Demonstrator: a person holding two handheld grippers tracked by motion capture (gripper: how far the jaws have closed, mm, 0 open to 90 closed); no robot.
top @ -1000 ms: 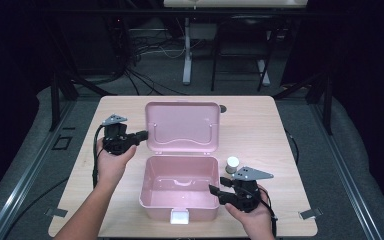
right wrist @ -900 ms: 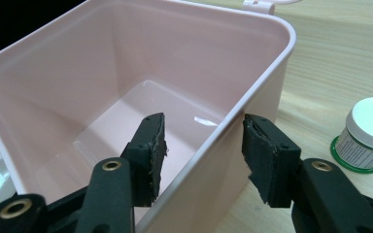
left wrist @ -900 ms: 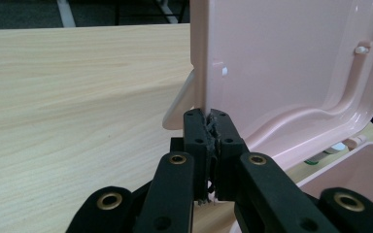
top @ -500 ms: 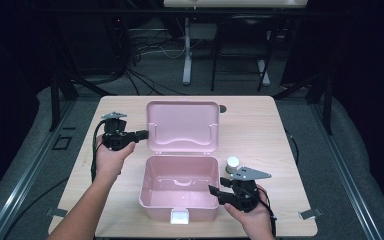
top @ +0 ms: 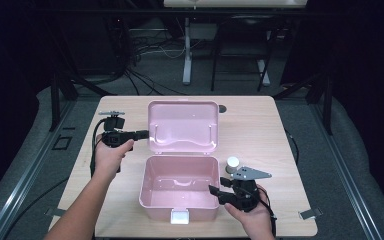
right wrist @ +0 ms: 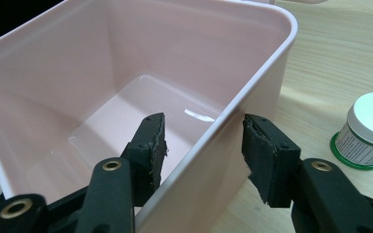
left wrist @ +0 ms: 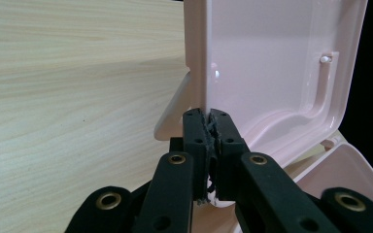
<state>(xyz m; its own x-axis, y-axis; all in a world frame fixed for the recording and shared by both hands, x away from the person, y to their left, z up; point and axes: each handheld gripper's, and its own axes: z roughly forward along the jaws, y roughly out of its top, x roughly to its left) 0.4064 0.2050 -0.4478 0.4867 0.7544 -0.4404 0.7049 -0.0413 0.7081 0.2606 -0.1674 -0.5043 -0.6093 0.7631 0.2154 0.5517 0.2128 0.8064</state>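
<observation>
the light wooden table (top: 260,125) is carrying the open pink plastic hinged box (top: 180,187) at its centre. the left gripper (left wrist: 207,127) is clamping the raised lid's edge (left wrist: 196,58), likely keeping it upright. the right gripper (right wrist: 203,141) is straddling the box wall with jaws wide and pads apart from it, probably to steady it. a small white-capped jar (right wrist: 369,128) is standing beside it.

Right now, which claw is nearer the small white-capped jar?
Right. The right claw straddles the pink box's right wall, with the jar just beyond it. The left claw is across the box, pinching the open lid's left edge.
</observation>
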